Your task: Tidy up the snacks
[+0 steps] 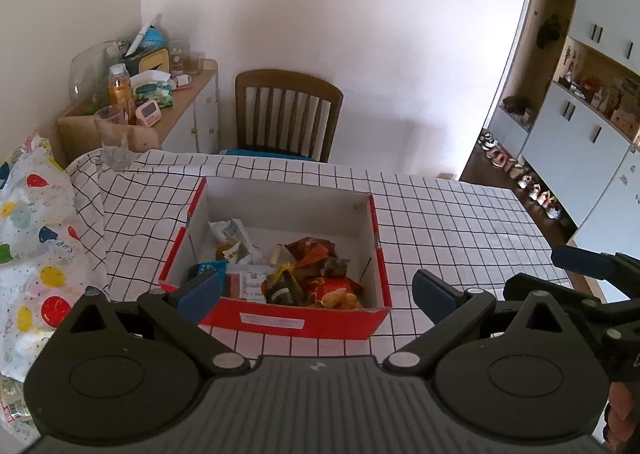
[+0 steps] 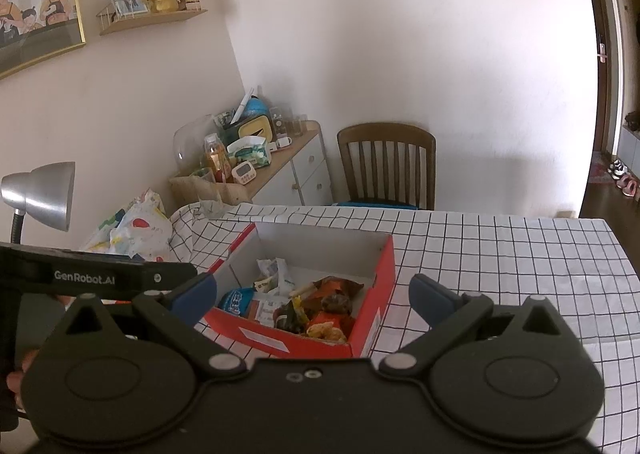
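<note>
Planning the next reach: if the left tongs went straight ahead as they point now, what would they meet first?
Probably the snack packets inside the red box; depth is unclear, so its near wall might come first.

One red box (image 1: 280, 320), one chair (image 1: 288, 110)

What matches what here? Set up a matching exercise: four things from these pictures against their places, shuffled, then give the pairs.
Things:
1. snack packets
2. red box
3. wooden chair
4. pink timer

Places:
A. on the checked tablecloth
B. on the sideboard by the left wall
C. inside the red box
D. behind the table's far edge

Pairs: 1-C, 2-A, 3-D, 4-B
</note>
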